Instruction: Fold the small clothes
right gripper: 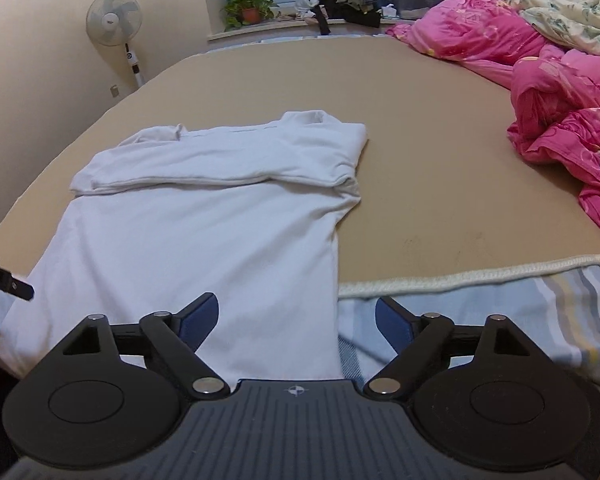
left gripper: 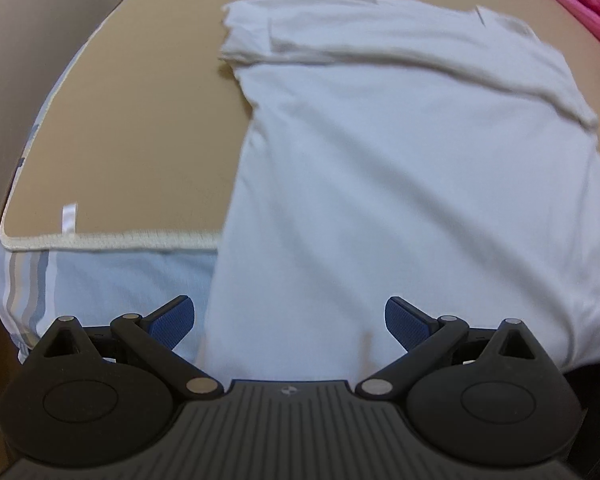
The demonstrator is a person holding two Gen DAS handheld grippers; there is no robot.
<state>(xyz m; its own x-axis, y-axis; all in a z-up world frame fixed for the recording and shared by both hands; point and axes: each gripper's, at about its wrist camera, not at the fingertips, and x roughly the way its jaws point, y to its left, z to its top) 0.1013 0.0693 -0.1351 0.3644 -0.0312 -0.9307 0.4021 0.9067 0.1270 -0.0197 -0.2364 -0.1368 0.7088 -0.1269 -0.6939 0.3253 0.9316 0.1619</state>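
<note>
I have the white shirt [right gripper: 204, 220] lying flat on the bed's tan mat [right gripper: 440, 184], sleeves folded across its chest, hem hanging over the near edge. Both the left claw [left gripper: 290, 322] and right claw [right gripper: 296, 318] stand apart, gripping nothing. For a clean fold, I judge each claw should pinch one hem corner, then lift evenly toward the collar. A pink quilt [right gripper: 548, 92] lies well apart; a fan [right gripper: 114, 18] stands by the wall.

Bare tan mat [right gripper: 440, 168] right of white shirt [right gripper: 204, 232]; pink quilt [right gripper: 548, 128] blocks far right.
</note>
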